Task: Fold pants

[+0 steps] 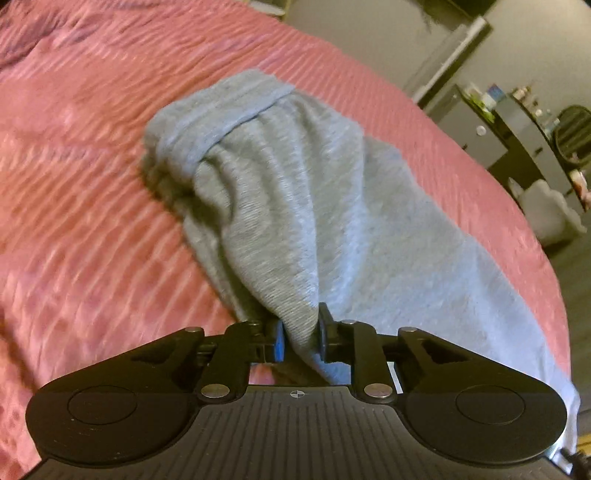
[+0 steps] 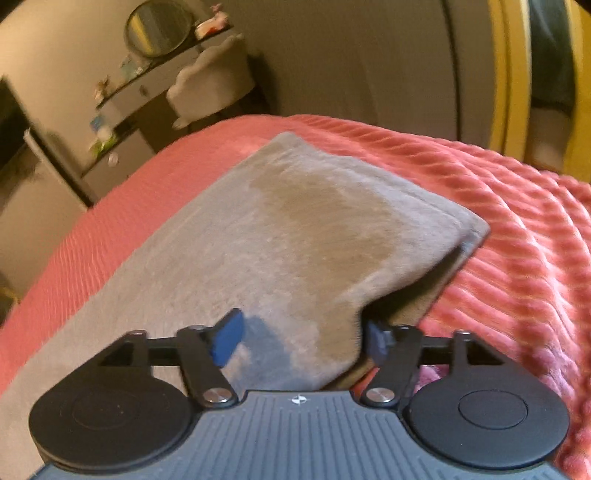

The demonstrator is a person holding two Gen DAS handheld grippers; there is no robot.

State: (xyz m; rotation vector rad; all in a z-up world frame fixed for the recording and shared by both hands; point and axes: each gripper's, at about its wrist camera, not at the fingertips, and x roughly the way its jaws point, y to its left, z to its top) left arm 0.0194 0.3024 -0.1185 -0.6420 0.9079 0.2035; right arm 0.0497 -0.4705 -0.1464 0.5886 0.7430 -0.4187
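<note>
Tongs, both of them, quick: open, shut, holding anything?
Left tongs: shut on a bunched fold of the grey pants.
Right tongs: open, pants fabric lies between the pads, not pinched.

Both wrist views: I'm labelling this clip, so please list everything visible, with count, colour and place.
pants: one, grey, lying on the bedspread, one bunched part pinched up at the near end
bedspread: one, pink-red, ribbed, covering the bed under the pants
round mirror: one, dark-framed, on the wall behind the desk
desk: one, grey with dark top, small items on it too blurred to name, against the far wall
chair: one, pale and padded, at the desk
left gripper: one, black with blue pads, shut on the pants fabric
right gripper: one, black with blue pads, jaws apart, pants edge lying between them unpressed
</note>
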